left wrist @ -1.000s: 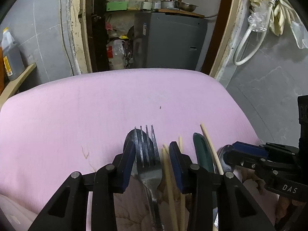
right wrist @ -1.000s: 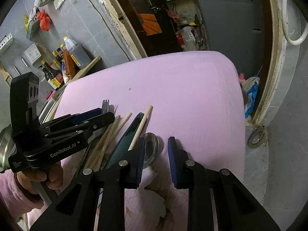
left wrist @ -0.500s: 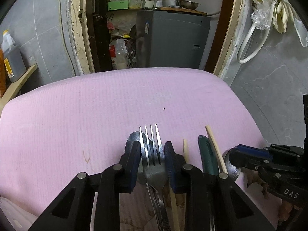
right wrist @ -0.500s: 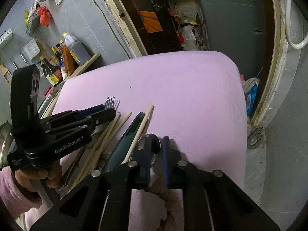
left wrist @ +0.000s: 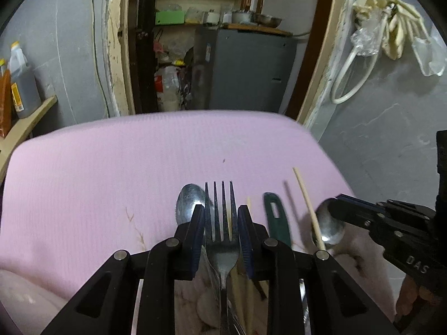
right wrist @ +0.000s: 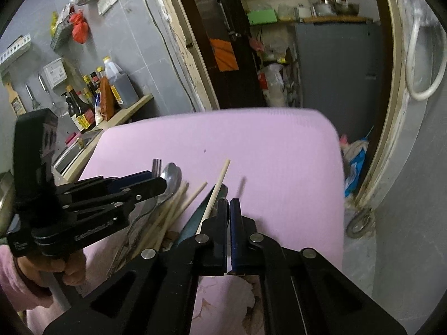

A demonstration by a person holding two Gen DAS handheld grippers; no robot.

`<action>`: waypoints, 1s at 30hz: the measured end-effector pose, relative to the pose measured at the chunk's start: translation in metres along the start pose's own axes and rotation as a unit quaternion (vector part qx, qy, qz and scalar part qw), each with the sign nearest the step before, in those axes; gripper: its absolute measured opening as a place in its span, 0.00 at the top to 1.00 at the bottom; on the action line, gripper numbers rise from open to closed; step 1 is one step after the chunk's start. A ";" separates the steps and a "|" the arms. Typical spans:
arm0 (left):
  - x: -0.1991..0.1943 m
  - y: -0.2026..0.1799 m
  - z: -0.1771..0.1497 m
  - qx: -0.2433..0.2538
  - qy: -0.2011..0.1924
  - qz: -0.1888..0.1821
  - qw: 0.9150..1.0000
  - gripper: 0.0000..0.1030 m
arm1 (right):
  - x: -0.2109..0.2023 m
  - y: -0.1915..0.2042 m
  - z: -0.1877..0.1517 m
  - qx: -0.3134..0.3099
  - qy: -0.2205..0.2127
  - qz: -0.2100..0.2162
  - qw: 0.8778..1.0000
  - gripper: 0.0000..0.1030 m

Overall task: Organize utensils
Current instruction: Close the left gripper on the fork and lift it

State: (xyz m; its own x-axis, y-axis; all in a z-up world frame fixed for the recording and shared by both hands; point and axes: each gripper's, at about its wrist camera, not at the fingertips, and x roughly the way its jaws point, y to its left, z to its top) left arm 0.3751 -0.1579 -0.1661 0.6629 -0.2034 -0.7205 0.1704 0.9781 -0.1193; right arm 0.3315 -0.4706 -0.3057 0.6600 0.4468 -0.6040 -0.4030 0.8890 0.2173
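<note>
On the pink table [left wrist: 111, 167] lies a heap of utensils. My left gripper [left wrist: 220, 223] is shut on a steel fork [left wrist: 222, 203], its tines sticking out past the pads. A spoon [left wrist: 187, 201] lies just left of it. My right gripper [right wrist: 229, 203] is shut; in the left wrist view this right gripper [left wrist: 339, 203] pinches the bowl of a second spoon [left wrist: 328, 226]. A chopstick [left wrist: 306, 203] leans on that spoon with its tip off the table. A green handle [left wrist: 275, 215] and more chopsticks [right wrist: 173, 209] lie between the two grippers.
A flowered cloth [right wrist: 223, 301] lies under the utensils at the table's near edge. Bottles [right wrist: 117, 89] stand on a wooden shelf at the left. Beyond the table are a doorway and a grey cabinet [left wrist: 245, 69]. A hose [left wrist: 349, 83] hangs on the right wall.
The left jaws narrowed onto the fork and lifted a little. The right jaws closed on the second spoon's bowl and rose, tipping one chopstick up.
</note>
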 end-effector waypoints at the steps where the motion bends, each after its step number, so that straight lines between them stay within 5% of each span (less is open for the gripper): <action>1: -0.006 -0.001 0.000 0.002 -0.007 -0.001 1.000 0.78 | -0.005 0.003 0.001 -0.004 -0.006 -0.005 1.000 0.98; 14: -0.091 -0.012 -0.004 0.027 -0.088 -0.014 0.996 0.78 | -0.066 0.051 0.013 -0.071 -0.077 -0.061 0.993 0.98; 30: -0.174 -0.017 -0.034 0.057 -0.138 -0.021 0.989 0.78 | -0.139 0.107 0.007 -0.102 -0.142 -0.115 0.978 0.98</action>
State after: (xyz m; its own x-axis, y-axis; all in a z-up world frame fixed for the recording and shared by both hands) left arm 0.2324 -0.1374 -0.0617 0.8238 -0.2643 -0.5015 0.2738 0.9602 -0.0563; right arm 0.2016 -0.4364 -0.1931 0.8860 0.2723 -0.3754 -0.3215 0.9440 -0.0741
